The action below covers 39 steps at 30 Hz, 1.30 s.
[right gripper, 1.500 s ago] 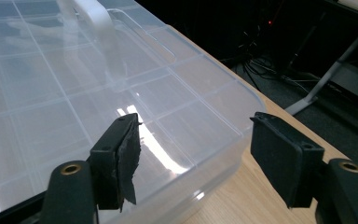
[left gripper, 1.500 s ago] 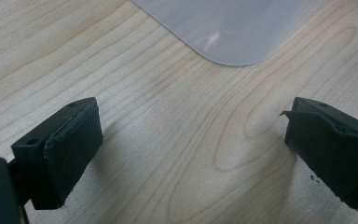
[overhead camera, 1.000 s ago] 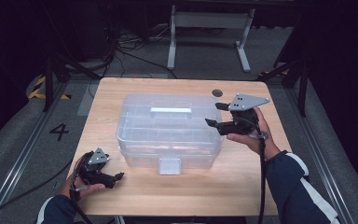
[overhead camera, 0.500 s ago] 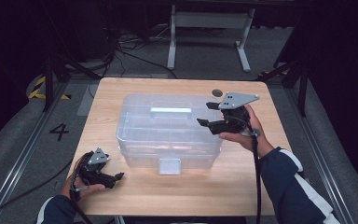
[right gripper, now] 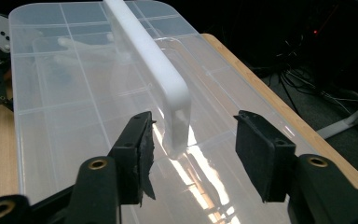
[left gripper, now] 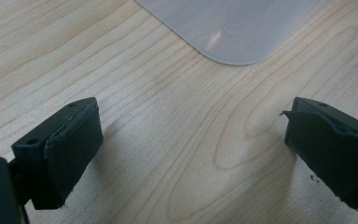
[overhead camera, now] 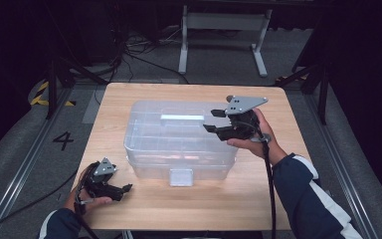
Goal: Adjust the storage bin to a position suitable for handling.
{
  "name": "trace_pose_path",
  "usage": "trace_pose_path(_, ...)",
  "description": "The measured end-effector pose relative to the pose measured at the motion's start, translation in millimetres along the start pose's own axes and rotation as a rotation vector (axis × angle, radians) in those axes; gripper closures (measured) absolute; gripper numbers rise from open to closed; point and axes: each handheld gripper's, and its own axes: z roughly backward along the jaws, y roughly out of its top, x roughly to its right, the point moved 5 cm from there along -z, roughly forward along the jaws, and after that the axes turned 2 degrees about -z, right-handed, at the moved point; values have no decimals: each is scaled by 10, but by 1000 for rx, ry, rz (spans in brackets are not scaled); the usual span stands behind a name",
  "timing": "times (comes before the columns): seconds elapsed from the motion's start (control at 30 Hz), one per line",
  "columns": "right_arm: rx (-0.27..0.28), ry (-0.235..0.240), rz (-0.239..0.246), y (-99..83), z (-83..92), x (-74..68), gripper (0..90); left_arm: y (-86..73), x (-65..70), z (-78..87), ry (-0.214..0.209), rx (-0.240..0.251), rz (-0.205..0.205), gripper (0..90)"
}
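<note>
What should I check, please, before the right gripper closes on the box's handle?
1. Right gripper open: ok.
2. Handle end between its jaws: ok, though depth is hard to judge.
3. Nothing else between the jaws: ok.
4. Latch fastened: cannot tell.
5. Left gripper away from the box, open over bare table: ok.
6. Box fully on the table: ok.

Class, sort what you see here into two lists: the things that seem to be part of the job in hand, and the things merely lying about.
Part of the job:
- clear plastic box
- its white handle
- right gripper, open around the handle's end
- left gripper, open over the table

Lying about:
- white metal stand behind the table
- cables on the floor
</note>
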Motion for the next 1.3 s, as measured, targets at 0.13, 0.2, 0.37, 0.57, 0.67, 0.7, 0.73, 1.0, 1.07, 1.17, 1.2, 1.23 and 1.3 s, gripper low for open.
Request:
trace_pose_path(0.13,-5,24,11,33,-36,-25,520,7,2,-5,16,3,13,45)
trace_pose_path(0.2,-15,26,18,40,-61,-36,539,21,3,-12,39,1,17,43)
trace_pose_path(0.37,-40,31,35,60,-148,-68,625,26,18,-14,49,-4,36,42)
trace_pose_path(0.57,-52,29,40,114,-209,-72,752,33,47,2,31,-5,50,109)
trace_pose_path(0.67,-61,18,52,122,-224,-82,756,40,8,24,60,3,48,173)
trace_pose_path(0.7,-63,15,54,125,-223,-82,756,35,19,29,52,-4,69,191)
trace_pose_path(0.73,-63,13,57,127,-222,-82,757,38,-1,39,63,-9,54,207)
trace_pose_path(1.0,-63,13,59,164,-216,-42,756,104,-64,174,104,50,71,322)
trace_pose_path(1.07,-64,15,56,184,-217,-23,755,148,-58,264,94,91,87,333)
trace_pose_path(1.17,-69,20,52,206,-217,-2,753,201,-62,356,89,139,107,380)
trace_pose_path(1.2,-69,20,52,206,-217,-2,753,227,-66,398,92,151,101,380)
trace_pose_path(1.23,-71,24,48,214,-217,11,753,250,-49,420,90,156,106,384)
trace_pose_path(1.3,-75,26,41,231,-217,26,752,293,-15,454,86,161,77,402)
